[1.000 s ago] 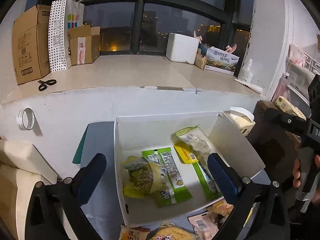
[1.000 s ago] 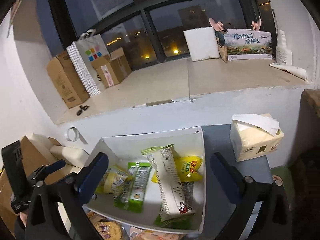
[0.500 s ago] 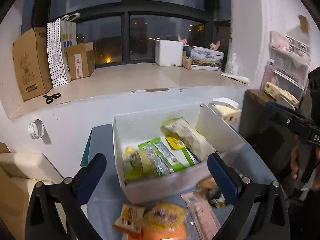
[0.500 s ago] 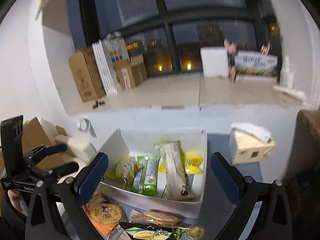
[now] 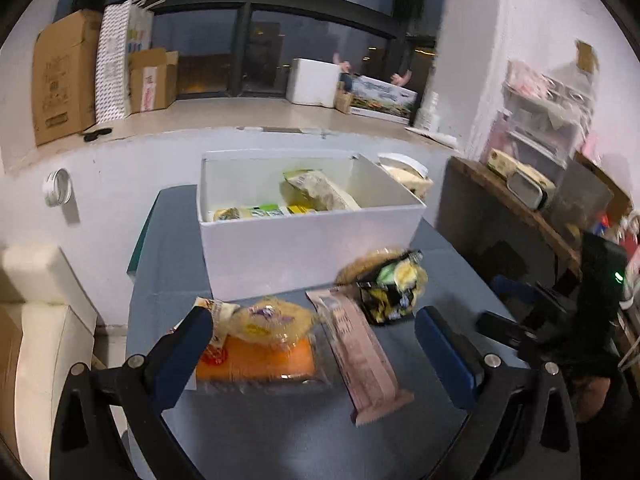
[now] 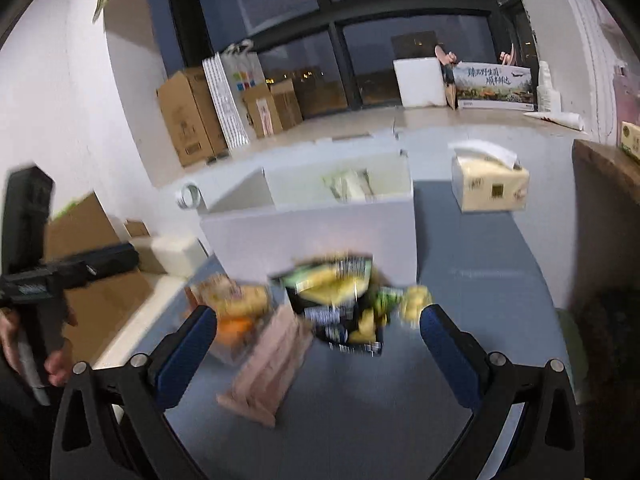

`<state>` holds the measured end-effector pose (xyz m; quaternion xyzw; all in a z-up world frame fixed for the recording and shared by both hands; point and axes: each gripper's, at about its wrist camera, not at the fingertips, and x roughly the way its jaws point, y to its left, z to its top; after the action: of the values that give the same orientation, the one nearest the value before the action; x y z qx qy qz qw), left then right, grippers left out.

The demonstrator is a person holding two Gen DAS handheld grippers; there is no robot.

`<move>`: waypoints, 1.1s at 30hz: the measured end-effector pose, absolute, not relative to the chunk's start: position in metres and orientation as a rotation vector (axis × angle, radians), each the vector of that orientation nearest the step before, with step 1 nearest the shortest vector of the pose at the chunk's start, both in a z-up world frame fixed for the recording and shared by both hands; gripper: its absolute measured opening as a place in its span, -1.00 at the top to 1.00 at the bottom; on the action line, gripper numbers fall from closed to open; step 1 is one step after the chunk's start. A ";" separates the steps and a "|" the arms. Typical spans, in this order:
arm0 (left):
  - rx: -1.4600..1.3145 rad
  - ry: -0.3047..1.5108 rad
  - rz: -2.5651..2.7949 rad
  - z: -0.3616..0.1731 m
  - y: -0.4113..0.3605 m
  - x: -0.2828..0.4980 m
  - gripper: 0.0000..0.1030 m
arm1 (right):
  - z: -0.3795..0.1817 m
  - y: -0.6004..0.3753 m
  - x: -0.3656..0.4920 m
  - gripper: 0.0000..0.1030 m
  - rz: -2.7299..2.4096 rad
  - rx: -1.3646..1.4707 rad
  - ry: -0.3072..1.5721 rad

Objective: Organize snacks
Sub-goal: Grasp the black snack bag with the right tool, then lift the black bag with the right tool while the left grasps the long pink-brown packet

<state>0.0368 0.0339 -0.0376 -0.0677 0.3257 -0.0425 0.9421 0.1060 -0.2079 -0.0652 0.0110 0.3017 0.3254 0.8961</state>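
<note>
With both my left tool and right tool spread and empty, loose snacks lie on the blue bench before the white rectangular box. I'd take the long pink wrapped bar first (gripping across its narrow width).

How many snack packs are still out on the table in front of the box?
4 visible: small packet far left, orange-tray pack beside it, pink bar in the middle, black-and-yellow bag on the right. Others may be hidden.

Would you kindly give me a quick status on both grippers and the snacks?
Left gripper and right gripper open, empty. Loose snacks on table before white box. Nothing blocking.
</note>
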 end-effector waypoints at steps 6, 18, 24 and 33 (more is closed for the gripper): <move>-0.111 0.662 -0.093 -0.041 0.025 0.028 -1.00 | -0.090 -0.184 0.126 -1.00 0.644 -0.066 0.681; -0.111 0.670 -0.065 -0.046 0.031 0.026 -1.00 | -0.120 -0.141 0.173 -1.00 0.577 -0.094 0.748; -0.132 0.678 -0.054 -0.048 0.037 0.028 -1.00 | -0.127 -0.125 0.177 -1.00 0.559 -0.150 0.760; -0.108 0.693 -0.052 -0.051 0.027 0.032 -1.00 | -0.122 -0.140 0.174 -0.31 0.556 -0.107 0.745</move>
<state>0.0318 0.0275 -0.0514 -0.0530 0.3393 -0.0256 0.9388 0.1744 -0.1400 -0.1224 -0.0515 0.3590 0.2680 0.8925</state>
